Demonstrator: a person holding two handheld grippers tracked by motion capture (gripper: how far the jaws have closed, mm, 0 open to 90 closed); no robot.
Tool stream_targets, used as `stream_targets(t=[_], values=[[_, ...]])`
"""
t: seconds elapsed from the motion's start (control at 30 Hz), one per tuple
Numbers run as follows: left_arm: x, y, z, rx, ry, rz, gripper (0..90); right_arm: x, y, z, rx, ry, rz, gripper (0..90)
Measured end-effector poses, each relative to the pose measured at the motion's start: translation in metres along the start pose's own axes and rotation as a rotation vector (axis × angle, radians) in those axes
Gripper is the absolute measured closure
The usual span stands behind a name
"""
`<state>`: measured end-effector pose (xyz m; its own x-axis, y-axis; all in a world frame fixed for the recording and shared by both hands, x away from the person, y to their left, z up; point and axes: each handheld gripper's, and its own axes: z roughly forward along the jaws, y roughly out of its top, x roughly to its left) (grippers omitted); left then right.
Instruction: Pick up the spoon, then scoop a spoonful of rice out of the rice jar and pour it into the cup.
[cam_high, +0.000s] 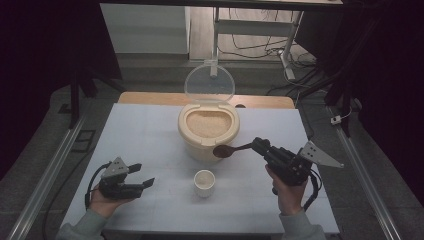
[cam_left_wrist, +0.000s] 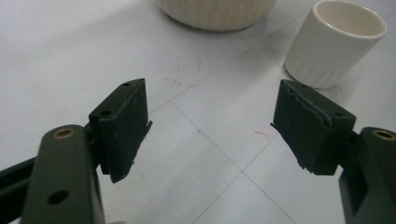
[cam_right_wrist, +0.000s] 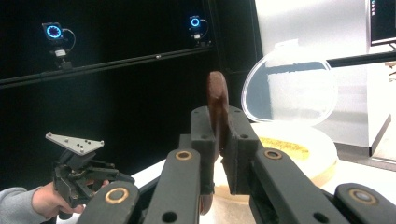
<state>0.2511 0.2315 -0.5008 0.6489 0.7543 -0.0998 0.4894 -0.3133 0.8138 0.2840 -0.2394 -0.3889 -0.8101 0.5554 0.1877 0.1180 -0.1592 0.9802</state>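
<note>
The right gripper (cam_high: 259, 145) was clamped on a brown wooden spoon (cam_high: 226, 150) beside the round rice bin (cam_high: 207, 125), while the left gripper (cam_high: 142, 176), near the desk's front edge, stood wide apart, empty.

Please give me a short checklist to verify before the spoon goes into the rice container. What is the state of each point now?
1. Right gripper shut on the spoon: ok; the handle sits between its pads in the right gripper view.
2. Container lid open and upright: ok.
3. Rice inside the container: ok.
4. Cup upright on the table, in front of the container: ok.
5. Left gripper open, nothing between its pads, away from the cup: ok.
6. Spoon bowl empty: cannot tell.
</note>
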Motion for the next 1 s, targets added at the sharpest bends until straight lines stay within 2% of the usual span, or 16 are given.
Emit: stream_targets(t=[0.6, 0.8, 1.0], values=[[0.000, 0.000, 0.004, 0.023, -0.008, -0.003, 25.4, 0.001, 0.009, 0.000, -0.026, -0.028, -0.030, 83.8], [0.000, 0.000, 0.007, 0.041, -0.014, -0.001, 24.1, 0.000, 0.019, 0.011, -0.049, -0.050, -0.046, 83.8], [0.000, 0.000, 0.009, 0.051, -0.022, 0.003, 23.6, -0.003, 0.035, 0.034, -0.049, -0.088, -0.079, 83.8]])
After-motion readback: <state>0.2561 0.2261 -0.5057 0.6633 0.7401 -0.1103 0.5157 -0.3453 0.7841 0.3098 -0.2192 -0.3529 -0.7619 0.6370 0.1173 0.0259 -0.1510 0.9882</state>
